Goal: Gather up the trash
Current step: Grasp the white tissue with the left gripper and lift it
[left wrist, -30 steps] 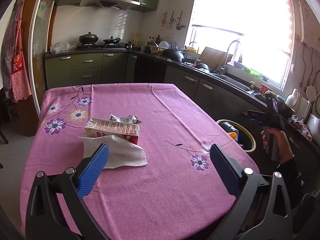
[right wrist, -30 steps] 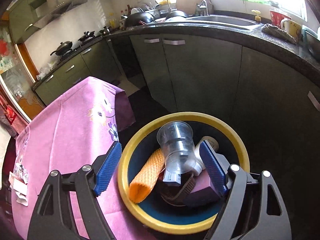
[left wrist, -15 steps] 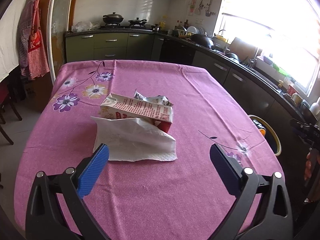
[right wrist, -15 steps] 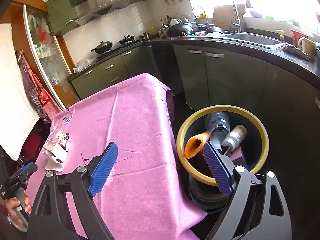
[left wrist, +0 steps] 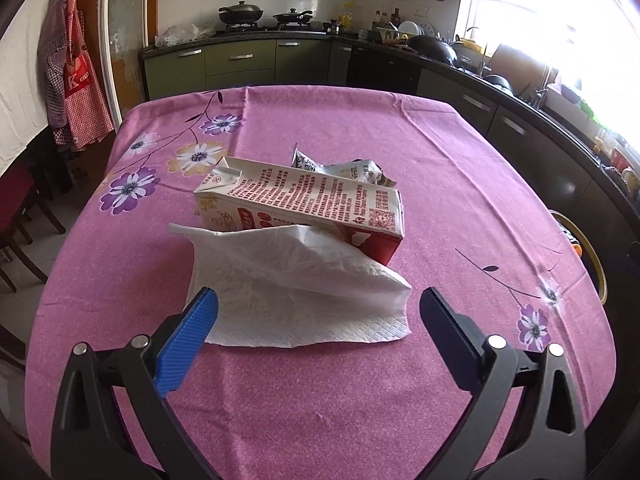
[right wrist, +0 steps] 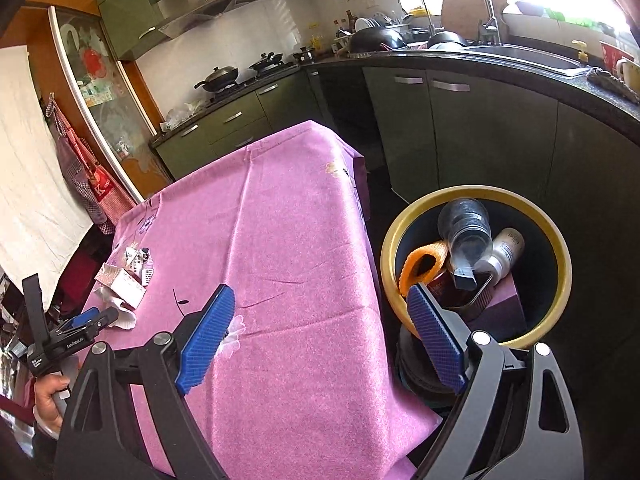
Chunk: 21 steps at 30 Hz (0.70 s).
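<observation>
On the pink tablecloth (left wrist: 440,152) a red-and-white carton (left wrist: 296,200) lies on its side. A white paper napkin (left wrist: 296,280) leans against its near face, and a crumpled wrapper (left wrist: 340,168) sits behind it. My left gripper (left wrist: 318,300) is open, its blue pads either side of the napkin's near edge and apart from it. My right gripper (right wrist: 320,294) is open and empty over the table's edge, beside the yellow-rimmed bin (right wrist: 472,191). The right wrist view also shows the carton (right wrist: 120,280), the napkin (right wrist: 122,316) and the left gripper (right wrist: 86,318).
The bin holds a clear cup (right wrist: 464,224), a white bottle (right wrist: 506,246), an orange cloth (right wrist: 424,260) and a dark tin. Its rim (left wrist: 596,264) shows past the table's right edge. Dark cabinets and a counter run behind. A hand (right wrist: 48,396) holds the left gripper.
The left gripper came down and forward, so the napkin and carton now loom close. The right gripper drew back from over the bin and swung toward the table, its jaws slightly wider.
</observation>
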Tool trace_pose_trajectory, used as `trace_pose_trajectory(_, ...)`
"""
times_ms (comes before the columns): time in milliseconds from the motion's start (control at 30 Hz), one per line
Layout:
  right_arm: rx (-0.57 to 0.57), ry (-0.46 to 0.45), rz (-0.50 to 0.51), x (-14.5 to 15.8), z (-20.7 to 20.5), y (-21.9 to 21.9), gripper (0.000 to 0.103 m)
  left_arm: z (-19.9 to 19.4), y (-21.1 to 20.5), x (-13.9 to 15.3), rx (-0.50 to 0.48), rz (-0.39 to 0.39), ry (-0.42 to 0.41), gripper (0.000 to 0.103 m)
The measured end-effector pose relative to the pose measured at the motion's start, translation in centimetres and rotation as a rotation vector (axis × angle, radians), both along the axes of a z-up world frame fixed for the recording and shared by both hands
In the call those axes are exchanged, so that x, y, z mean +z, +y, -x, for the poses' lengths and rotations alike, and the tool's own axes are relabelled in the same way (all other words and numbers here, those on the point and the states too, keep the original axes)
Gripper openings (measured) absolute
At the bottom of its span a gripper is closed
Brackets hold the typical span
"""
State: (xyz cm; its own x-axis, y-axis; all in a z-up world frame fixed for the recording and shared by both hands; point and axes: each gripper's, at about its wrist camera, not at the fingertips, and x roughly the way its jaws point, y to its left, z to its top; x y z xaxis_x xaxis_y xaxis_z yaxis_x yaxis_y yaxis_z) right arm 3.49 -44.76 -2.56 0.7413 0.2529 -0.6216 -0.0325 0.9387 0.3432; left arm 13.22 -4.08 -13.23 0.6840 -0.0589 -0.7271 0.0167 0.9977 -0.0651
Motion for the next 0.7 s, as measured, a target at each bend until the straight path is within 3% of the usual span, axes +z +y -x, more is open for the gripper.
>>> trace_pose_trajectory(333, 0.001, 0.008, -0.012, -0.4, -0.1, -0.4, 0.087, -1.1, 0.3, -1.2, 0.02, -0.009, 0.083, 0.092)
trace_pose_trajectory(633, 0.002, 0.011, -0.012, -0.5, -0.1, -0.4, 0.087, -0.9, 0.7, -0.8, 0.037, -0.057, 0.07, 0.049)
trace_pose_trajectory(700, 0.002, 0.011, -0.011, -0.5, -0.1, -0.4, 0.087, -0.8, 0.8, -0.8, 0.035, -0.065, 0.064, 0.034)
